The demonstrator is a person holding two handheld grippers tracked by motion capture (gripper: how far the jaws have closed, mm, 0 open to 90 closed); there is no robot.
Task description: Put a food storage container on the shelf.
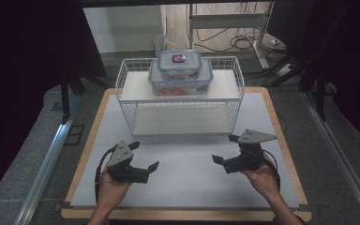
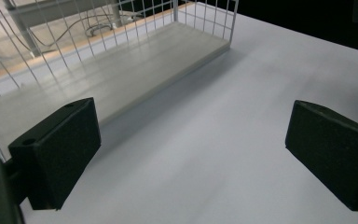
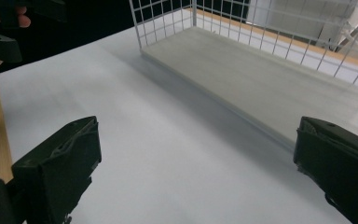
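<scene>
Jaws spread wide on both: I hold my left gripper (image 1: 146, 156) and right gripper (image 1: 225, 149) near the tabletop's (image 1: 187, 178) front edge, grasping nothing. Two stacked boxes (image 1: 181, 74) sit atop the wire rack (image 1: 180, 96) at the back edge.

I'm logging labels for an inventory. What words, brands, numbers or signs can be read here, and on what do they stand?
No text can be read.
The small food container, stacked on the large food container on the wire rack, shows a small dark, red and white patch at its lid: too small and blurred to tell whether it bears words.
Left gripper and right gripper: no markings visible.
</scene>
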